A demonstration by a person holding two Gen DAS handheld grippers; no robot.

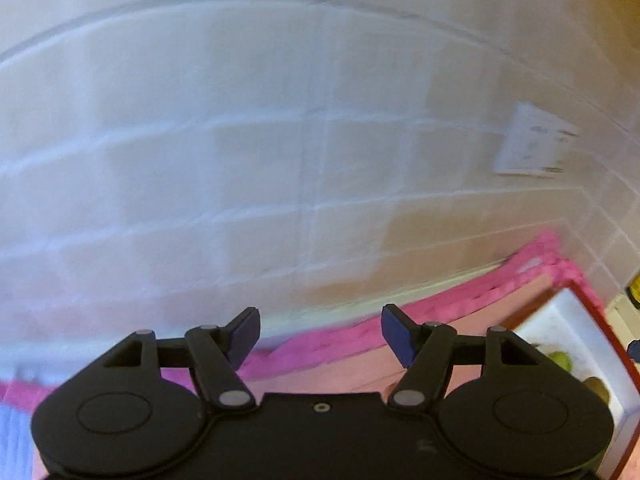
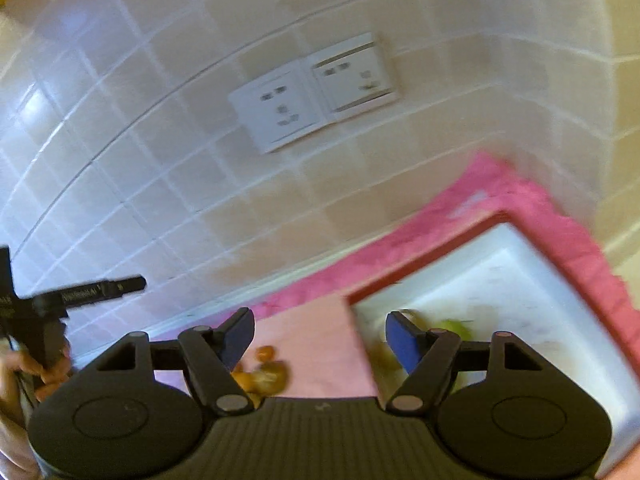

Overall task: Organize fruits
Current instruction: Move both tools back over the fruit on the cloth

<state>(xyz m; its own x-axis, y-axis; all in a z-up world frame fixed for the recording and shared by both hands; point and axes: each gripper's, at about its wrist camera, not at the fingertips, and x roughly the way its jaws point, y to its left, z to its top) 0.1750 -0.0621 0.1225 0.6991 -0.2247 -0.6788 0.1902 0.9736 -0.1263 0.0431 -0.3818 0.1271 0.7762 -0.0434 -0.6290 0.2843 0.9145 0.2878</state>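
Tiled wall [image 1: 280,140] fills most of both views; both claws are raised and tilted up, so little of the work surface is seen. Motion blur throughout.

Left view, left to right: pink cloth [image 1: 460,300] is seen running along the base of the wall. Left claw [image 1: 319,334] is held with jaws wide apart, nothing between them. A double socket plate [image 1: 532,142] is on the wall at right. At far right a white tray with a red rim [image 1: 580,312] is partly visible, with green fruit [image 1: 562,360] inside it; a second darker piece sits just below, kind not determinable.

Right view, left to right: the person's other hand [image 2: 44,368] and its black handle are caught at the left edge. Orange fruit [image 2: 262,374] is seen lying on the pink cloth [image 2: 320,344], outside the tray and just left of its rim; count unclear, at least two or three pieces. Right claw [image 2: 320,334] is likewise spread open and empty. Socket plate [image 2: 314,92] is above it. Tray [image 2: 540,280] is on the right, green fruit [image 2: 454,330] inside near its left wall, partly hidden behind the right finger.

Progress, as judged: partly done. Green fruit is already in the tray; orange fruit is still out on the cloth and presumably remains to be sorted. Neither claw is carrying anything, neither is close to any fruit. Final layout cannot be confirmed from these angles.
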